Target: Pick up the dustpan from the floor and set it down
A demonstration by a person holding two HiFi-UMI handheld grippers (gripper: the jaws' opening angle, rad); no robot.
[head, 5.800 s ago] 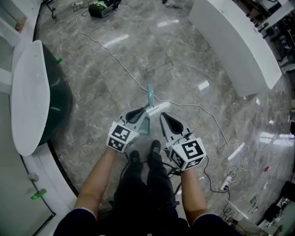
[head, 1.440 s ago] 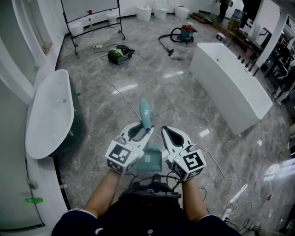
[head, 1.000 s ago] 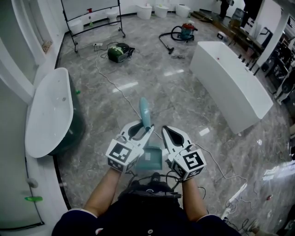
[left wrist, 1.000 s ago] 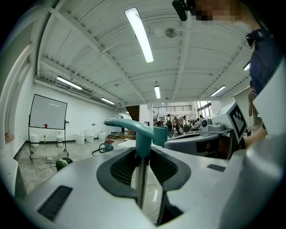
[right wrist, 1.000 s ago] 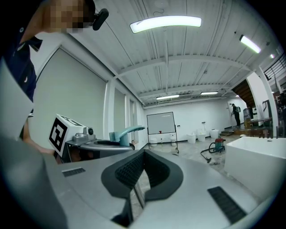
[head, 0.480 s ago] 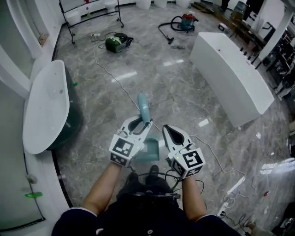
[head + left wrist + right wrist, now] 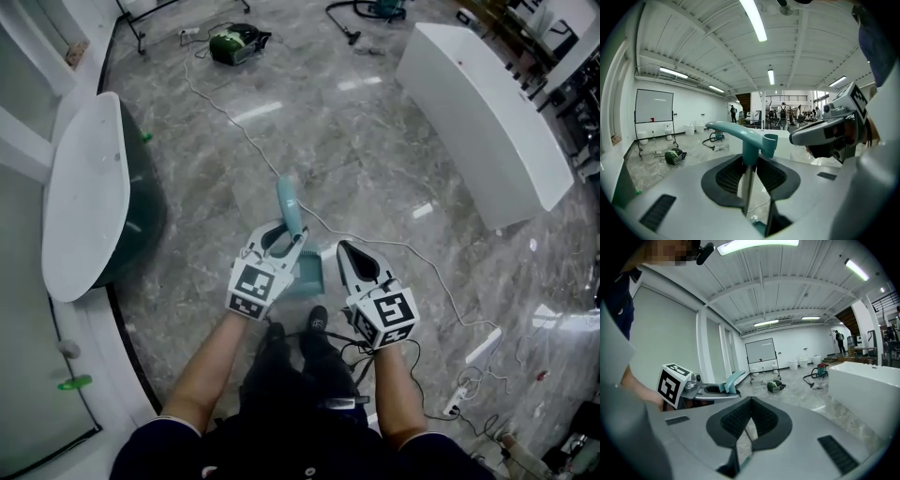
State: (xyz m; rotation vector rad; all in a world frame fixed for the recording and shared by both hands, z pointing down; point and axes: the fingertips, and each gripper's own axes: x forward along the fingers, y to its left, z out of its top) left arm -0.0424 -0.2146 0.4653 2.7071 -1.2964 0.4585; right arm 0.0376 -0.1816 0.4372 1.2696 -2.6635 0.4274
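Observation:
My left gripper (image 7: 297, 238) is shut on the neck of the teal dustpan's handle (image 7: 286, 200), which sticks out forward past the jaws. The dustpan's pan (image 7: 309, 273) hangs below, between my two hands and above the floor. In the left gripper view the handle (image 7: 739, 133) stands pinched between the dark pads, and the right gripper (image 7: 828, 134) shows beside it. My right gripper (image 7: 345, 249) floats just right of the pan, jaws together with nothing in them. In the right gripper view the closed pads (image 7: 743, 419) are bare, and the left gripper (image 7: 710, 389) with the handle (image 7: 731, 379) shows on the left.
A white bathtub (image 7: 79, 192) with a dark green underside stands on the left and a long white tub (image 7: 487, 103) on the right. A thin cable (image 7: 399, 246) crosses the marble floor ahead. A green vacuum (image 7: 231, 43) lies far back. A power strip (image 7: 483, 346) and wires lie right of my feet (image 7: 316, 323).
Both grippers and the dustpan have sunk toward the floor, and the head view has tipped further down. The left grip on the handle is unchanged.

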